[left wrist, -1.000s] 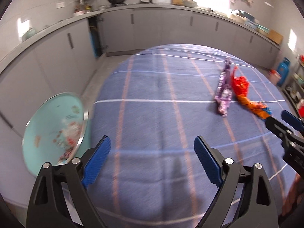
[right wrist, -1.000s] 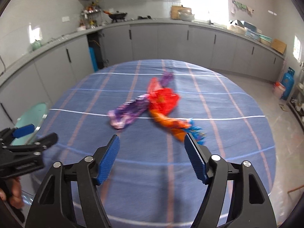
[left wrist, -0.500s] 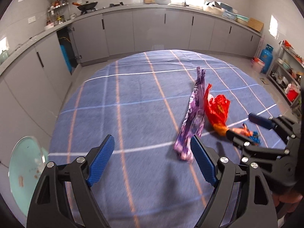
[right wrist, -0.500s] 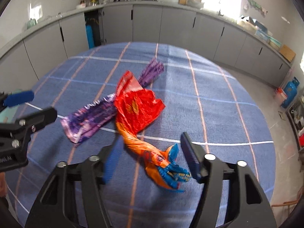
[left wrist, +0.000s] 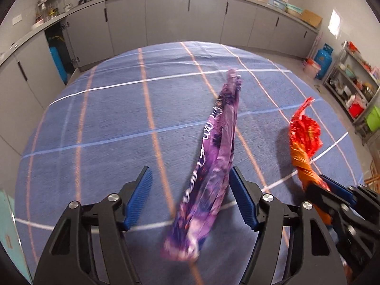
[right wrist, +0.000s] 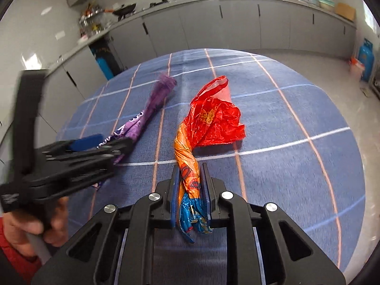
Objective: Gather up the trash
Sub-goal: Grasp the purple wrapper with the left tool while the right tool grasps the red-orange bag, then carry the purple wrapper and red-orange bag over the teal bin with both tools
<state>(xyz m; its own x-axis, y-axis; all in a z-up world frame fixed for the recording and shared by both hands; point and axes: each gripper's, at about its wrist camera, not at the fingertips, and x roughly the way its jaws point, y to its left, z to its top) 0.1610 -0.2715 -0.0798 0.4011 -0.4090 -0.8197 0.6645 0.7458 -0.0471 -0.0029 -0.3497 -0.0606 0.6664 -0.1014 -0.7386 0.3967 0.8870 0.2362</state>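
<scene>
A long purple wrapper (left wrist: 213, 161) lies on the round blue checked table (left wrist: 106, 123); its near end sits between the fingers of my open left gripper (left wrist: 190, 201). It also shows in the right wrist view (right wrist: 144, 118). My right gripper (right wrist: 190, 185) is shut on the twisted orange and blue end of a red-orange wrapper (right wrist: 209, 121), whose red part spreads on the table ahead. That wrapper (left wrist: 304, 137) and the right gripper (left wrist: 332, 197) show at the right of the left wrist view. The left gripper (right wrist: 95, 147) appears blurred at the left of the right wrist view.
Grey cabinets and a cluttered counter (left wrist: 190, 11) ring the room behind the table. A teal plate edge (left wrist: 9, 237) shows at the lower left. A blue gas cylinder (left wrist: 321, 59) and a shelf rack (left wrist: 356, 90) stand at the right.
My right gripper has closed on the orange-blue end of the red wrapper. My left gripper has moved forward and right so that the purple wrapper's near end lies between its fingers.
</scene>
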